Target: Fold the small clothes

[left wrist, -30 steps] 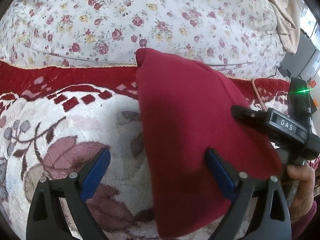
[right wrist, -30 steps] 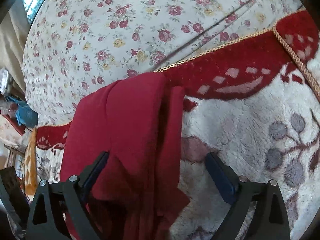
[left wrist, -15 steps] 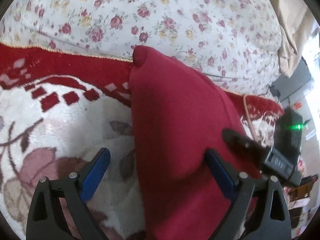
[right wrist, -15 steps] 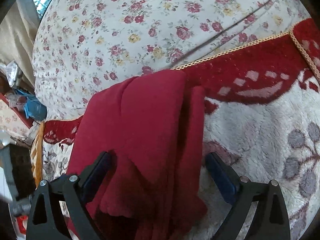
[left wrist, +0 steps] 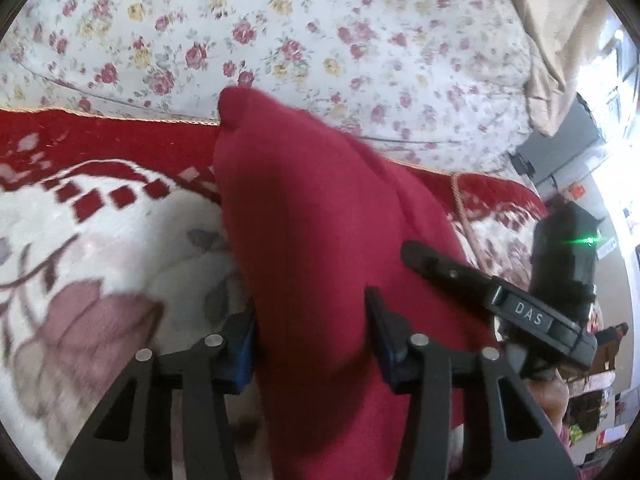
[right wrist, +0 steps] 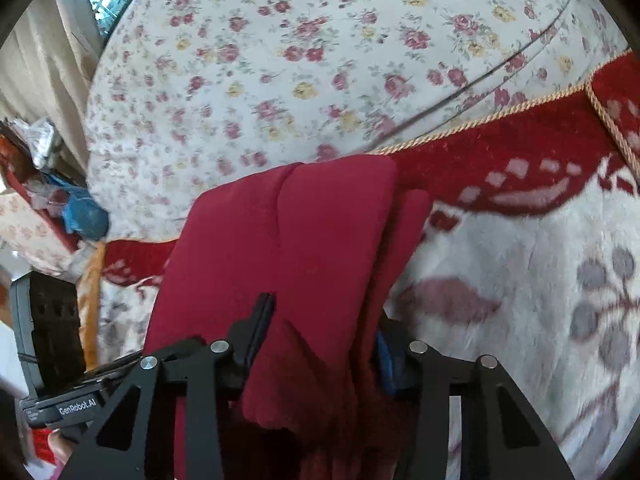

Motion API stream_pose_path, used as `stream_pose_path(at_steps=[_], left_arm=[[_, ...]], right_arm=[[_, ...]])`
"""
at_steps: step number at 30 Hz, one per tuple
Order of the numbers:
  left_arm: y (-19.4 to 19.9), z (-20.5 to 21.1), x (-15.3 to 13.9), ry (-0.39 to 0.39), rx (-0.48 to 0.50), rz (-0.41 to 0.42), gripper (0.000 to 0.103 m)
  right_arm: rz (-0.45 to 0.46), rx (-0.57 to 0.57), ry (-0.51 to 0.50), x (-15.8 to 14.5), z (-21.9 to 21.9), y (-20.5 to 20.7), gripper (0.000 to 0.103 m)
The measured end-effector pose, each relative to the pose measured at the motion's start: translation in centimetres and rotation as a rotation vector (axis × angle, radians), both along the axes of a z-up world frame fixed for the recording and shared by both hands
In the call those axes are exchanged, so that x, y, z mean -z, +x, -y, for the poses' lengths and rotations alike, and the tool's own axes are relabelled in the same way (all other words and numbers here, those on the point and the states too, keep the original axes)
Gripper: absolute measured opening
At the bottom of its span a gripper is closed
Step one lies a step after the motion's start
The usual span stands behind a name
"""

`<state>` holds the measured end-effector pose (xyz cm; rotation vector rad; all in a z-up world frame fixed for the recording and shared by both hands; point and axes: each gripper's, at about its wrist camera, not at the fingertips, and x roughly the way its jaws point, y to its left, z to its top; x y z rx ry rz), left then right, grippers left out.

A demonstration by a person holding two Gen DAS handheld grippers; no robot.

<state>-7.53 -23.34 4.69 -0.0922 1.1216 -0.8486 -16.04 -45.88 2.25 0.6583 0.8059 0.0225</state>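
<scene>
A dark red folded garment (left wrist: 320,240) lies on a plush red-and-white blanket (left wrist: 100,240), stretching from my grippers to the blanket's far edge. My left gripper (left wrist: 310,344) is shut on the garment's near end, cloth bulging between its blue pads. The right gripper's body (left wrist: 520,312) shows at the garment's right side. In the right wrist view the same garment (right wrist: 288,248) has a thinner layer along its right side. My right gripper (right wrist: 320,340) is shut on the near end, cloth bunched between its fingers.
A floral quilt (left wrist: 320,40) lies beyond the blanket's gold-corded edge (right wrist: 500,112). A beige curtain (left wrist: 560,40) and room clutter (right wrist: 60,208) sit at the sides. The left gripper's body (right wrist: 48,340) shows at the lower left of the right wrist view.
Both grippers went from wide open around the garment's near end to shut on it. The cloth now bunches between the pads.
</scene>
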Motion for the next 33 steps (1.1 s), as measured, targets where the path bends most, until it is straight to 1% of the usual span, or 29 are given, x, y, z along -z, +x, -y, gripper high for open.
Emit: stream_pose_path(at_steps=[3, 6, 7, 8, 9, 11, 13, 15, 16, 18, 20, 22, 24, 26, 28, 29, 30, 31, 33], left_arm=[[-2.4, -3.0, -1.4, 0.014, 0.002, 0.004, 0.047], [-4.8, -6.4, -1.5, 0.049, -0.033, -0.004, 0.047], [-5.5, -7.3, -1.3, 0.056, -0.041, -0.004, 0.047], [-6.2, -8.2, -0.8, 0.074, -0.057, -0.004, 0.048], [-6.5, -8.7, -0.2, 0.095, -0.071, -0.011, 0.050], [-7.0, -9.4, 1.0, 0.133, -0.109, -0.018, 0.056], [-7.4, -10.2, 1.0, 0.123, -0.148, 0.009, 0.068], [-7.9, -10.6, 0.4, 0.158, -0.177, 0.052, 0.070], [-8.1, -10.8, 0.0, 0.165, -0.188, 0.074, 0.070], [-8.5, -11.1, -0.8, 0.183, -0.222, 0.127, 0.073], [-9.0, -11.5, -1.6, 0.187, -0.262, 0.184, 0.073], [-9.4, -12.0, -2.0, 0.189, -0.290, 0.220, 0.074], [-9.9, -12.4, -2.5, 0.200, -0.316, 0.250, 0.075], [-10.2, -12.5, -2.9, 0.210, -0.324, 0.262, 0.076], [-10.6, -12.7, -3.4, 0.234, -0.331, 0.284, 0.077], [-10.7, -12.8, -3.6, 0.254, -0.338, 0.300, 0.077], [-11.0, -12.9, -3.8, 0.271, -0.343, 0.316, 0.078], [-11.2, -13.0, -4.0, 0.275, -0.344, 0.326, 0.079], [-11.7, -13.3, -4.5, 0.258, -0.344, 0.334, 0.079]], right_arm=[[-0.035, -0.048, 0.034, -0.8, -2.4, -1.5, 0.050], [-0.050, -0.112, 0.034, -1.0, -6.0, -3.3, 0.051], [-0.062, -0.128, 0.025, -0.8, -7.0, -3.7, 0.052], [-0.073, -0.141, 0.007, -0.4, -7.8, -4.1, 0.055], [-0.089, -0.149, -0.037, -0.1, -8.7, -4.5, 0.060], [-0.111, -0.137, -0.093, 0.0, -9.1, -5.1, 0.061], [-0.094, -0.126, -0.167, -1.1, -9.2, -6.1, 0.061], [-0.062, -0.109, -0.263, -2.9, -9.8, -7.5, 0.061], [-0.037, -0.114, -0.290, -3.9, -10.2, -8.2, 0.061], [0.011, -0.161, -0.296, -5.5, -11.2, -9.3, 0.061], [0.042, -0.223, -0.315, -6.4, -12.8, -10.0, 0.061], [0.050, -0.271, -0.347, -6.3, -14.1, -10.3, 0.059], [0.026, -0.309, -0.389, -5.3, -15.2, -10.3, 0.053], [0.001, -0.323, -0.434, -4.1, -15.7, -10.1, 0.049], [-0.035, -0.340, -0.515, -2.6, -16.0, -10.0, 0.043], [-0.050, -0.336, -0.573, -1.8, -16.1, -10.0, 0.042], [-0.059, -0.328, -0.590, -1.3, -16.1, -10.2, 0.042], [-0.057, -0.323, -0.586, -1.2, -15.9, -10.2, 0.042], [-0.047, -0.321, -0.575, -1.6, -15.7, -10.6, 0.042]])
